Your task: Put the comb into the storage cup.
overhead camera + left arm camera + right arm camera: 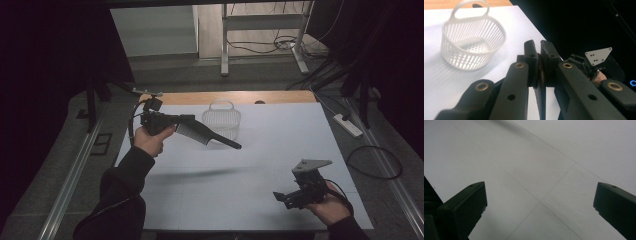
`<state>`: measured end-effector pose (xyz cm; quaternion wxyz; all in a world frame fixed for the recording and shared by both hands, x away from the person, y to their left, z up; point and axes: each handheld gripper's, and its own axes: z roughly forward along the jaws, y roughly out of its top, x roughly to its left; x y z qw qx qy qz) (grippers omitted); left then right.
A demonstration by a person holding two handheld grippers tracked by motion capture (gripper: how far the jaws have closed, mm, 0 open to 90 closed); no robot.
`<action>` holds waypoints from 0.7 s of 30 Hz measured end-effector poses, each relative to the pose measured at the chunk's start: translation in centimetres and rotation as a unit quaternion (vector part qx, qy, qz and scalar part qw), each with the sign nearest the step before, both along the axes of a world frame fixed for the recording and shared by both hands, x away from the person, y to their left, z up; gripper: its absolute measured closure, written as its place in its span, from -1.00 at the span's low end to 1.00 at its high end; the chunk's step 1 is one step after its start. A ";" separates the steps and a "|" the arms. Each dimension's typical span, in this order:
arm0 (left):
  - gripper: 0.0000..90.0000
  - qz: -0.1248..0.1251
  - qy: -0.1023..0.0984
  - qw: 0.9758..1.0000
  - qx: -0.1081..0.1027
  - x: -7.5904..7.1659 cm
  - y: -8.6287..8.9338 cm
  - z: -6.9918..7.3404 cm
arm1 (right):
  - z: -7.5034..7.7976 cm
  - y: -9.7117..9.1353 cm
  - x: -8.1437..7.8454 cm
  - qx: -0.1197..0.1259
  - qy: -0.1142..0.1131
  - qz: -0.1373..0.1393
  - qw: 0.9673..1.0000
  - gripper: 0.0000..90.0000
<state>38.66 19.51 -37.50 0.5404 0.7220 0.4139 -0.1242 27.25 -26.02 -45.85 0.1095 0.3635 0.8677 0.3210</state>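
White sheeting covers the table (260, 165), with a strip of bare wood along its far edge, and around it the room is dark, with a grey floor, loose cables and the legs of a white frame behind. From the high view, the left gripper (187, 120) is lifted above the table's far left part and holds a black comb (207, 135) by its toothed end, the handle pointing toward the middle, just in front of a white slatted basket (221, 119). The left gripper view adds the closeness of the grip: the jaws are pressed together on the comb's thin edge (541, 90). The right gripper (280, 196) is near the table's front right corner, and the right gripper view shows its jaws wide apart over the bare sheet, with nothing between them.
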 end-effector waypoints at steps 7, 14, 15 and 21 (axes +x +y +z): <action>0.86 0.008 -0.004 1.000 -0.001 0.4 0.6 0.6 | 0.2 -1.5 -0.6 -0.003 -0.001 -0.034 0.999 -1.00; 0.86 0.019 -0.007 1.000 -0.001 0.6 1.2 1.0 | 0.3 -3.0 -1.5 -0.007 0.005 -0.066 0.998 -1.00; 0.86 0.021 -0.008 1.000 -0.003 0.7 1.3 1.1 | 0.3 -3.2 -1.6 -0.009 0.007 -0.071 0.997 -1.00; 0.86 0.033 -0.011 0.999 -0.003 0.8 1.8 1.6 | 0.9 -4.3 -2.3 0.002 0.005 -0.106 0.994 -1.00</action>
